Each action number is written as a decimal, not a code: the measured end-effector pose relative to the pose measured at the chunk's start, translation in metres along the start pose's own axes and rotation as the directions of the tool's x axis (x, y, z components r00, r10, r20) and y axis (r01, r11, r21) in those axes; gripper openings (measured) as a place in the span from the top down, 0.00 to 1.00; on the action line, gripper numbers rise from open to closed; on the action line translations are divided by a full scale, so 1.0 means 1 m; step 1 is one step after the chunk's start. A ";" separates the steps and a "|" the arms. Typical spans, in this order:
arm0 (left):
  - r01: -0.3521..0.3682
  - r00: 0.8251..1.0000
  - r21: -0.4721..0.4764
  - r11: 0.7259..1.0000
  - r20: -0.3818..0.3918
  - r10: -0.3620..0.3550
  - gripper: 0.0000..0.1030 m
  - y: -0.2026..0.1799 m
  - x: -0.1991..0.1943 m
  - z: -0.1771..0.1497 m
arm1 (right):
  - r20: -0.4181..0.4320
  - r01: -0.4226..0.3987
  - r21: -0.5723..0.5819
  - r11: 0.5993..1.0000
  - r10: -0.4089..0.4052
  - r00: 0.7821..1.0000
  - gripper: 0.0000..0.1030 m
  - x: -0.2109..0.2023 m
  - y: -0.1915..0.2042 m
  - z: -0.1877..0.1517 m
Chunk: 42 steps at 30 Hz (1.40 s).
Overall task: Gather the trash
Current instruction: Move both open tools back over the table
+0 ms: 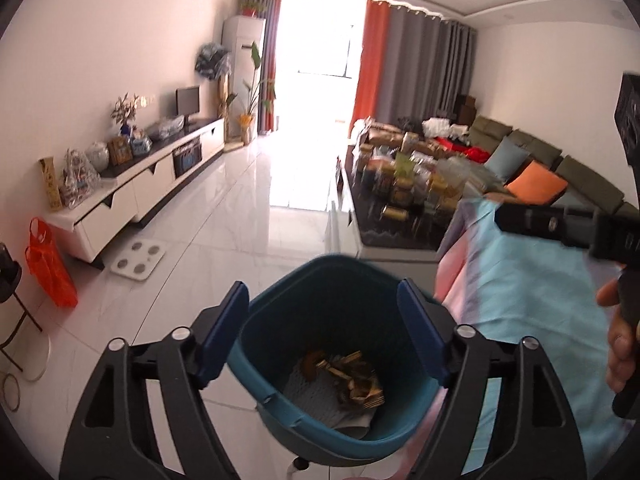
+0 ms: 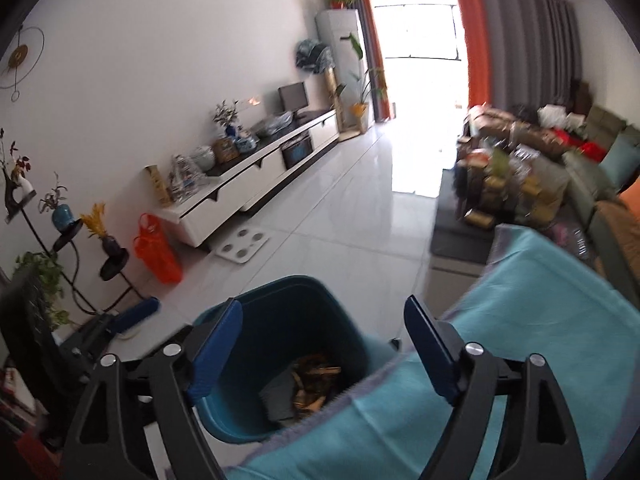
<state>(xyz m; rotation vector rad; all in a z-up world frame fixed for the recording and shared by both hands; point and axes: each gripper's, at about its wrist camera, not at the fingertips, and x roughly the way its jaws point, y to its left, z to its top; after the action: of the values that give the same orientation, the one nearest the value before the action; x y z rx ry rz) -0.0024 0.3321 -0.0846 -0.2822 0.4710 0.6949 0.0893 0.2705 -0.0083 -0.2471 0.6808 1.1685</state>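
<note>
Both my left claw and right claw hang spread apart and empty above the teal bin, where the trash lies at the bottom, left of the blue-covered worktop.

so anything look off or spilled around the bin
Nothing spilled: the trash lies inside the bin, which stands upright beside the blue cloth. Only oddities: an orange bag and a white scale left on the floor.
</note>
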 end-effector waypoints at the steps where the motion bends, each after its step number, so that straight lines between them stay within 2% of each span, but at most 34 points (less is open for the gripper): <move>1: 0.007 1.000 0.010 1.000 0.013 -0.007 0.19 -0.004 -0.006 0.005 | 0.009 0.015 -0.006 1.000 -0.015 1.000 0.16 -0.006 -0.002 -0.001; 6: 0.027 0.997 0.044 0.999 0.071 -0.030 0.05 -0.027 -0.036 0.016 | 0.053 0.073 0.001 0.997 -0.073 0.996 0.10 -0.036 -0.014 -0.011; 9: 0.047 0.994 0.066 0.997 0.092 -0.053 0.05 -0.043 -0.052 0.020 | 0.085 0.102 0.011 0.995 -0.103 0.991 0.07 -0.055 -0.021 -0.018; 15: 0.095 0.989 0.099 0.991 0.106 -0.105 0.05 -0.077 -0.079 0.024 | 0.138 0.180 0.050 0.982 -0.185 0.973 0.07 -0.095 -0.037 -0.037; 23: 0.217 0.968 0.148 0.965 0.092 -0.232 0.05 -0.128 -0.106 0.026 | 0.211 0.285 0.126 0.950 -0.306 0.928 0.07 -0.155 -0.058 -0.077; 28: 0.302 0.942 0.186 0.935 0.090 -0.323 0.05 -0.159 -0.120 0.020 | 0.226 0.365 0.205 0.908 -0.407 0.885 0.07 -0.191 -0.074 -0.109; 30: 0.341 0.927 0.213 0.916 0.088 -0.366 0.05 -0.174 -0.127 0.015 | 0.229 0.384 0.229 0.894 -0.433 0.872 0.07 -0.202 -0.076 -0.119; 32: 0.382 0.910 0.227 0.896 0.080 -0.408 0.05 -0.185 -0.132 0.010 | 0.233 0.417 0.257 0.872 -0.474 0.849 0.07 -0.215 -0.079 -0.129; 36: 0.430 0.885 0.231 0.873 0.085 -0.458 0.05 -0.200 -0.142 0.003 | 0.244 0.466 0.298 0.833 -0.538 0.807 0.07 -0.237 -0.081 -0.145; 42: 0.470 0.862 0.245 0.848 0.080 -0.501 0.05 -0.210 -0.151 -0.004 | 0.271 0.541 0.312 0.781 -0.619 0.737 0.07 -0.266 -0.073 -0.166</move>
<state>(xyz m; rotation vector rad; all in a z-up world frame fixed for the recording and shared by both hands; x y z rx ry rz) 0.0354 0.0935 0.0081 -0.1333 0.3152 0.1575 0.0366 -0.0463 0.0132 -0.0467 0.3486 0.4967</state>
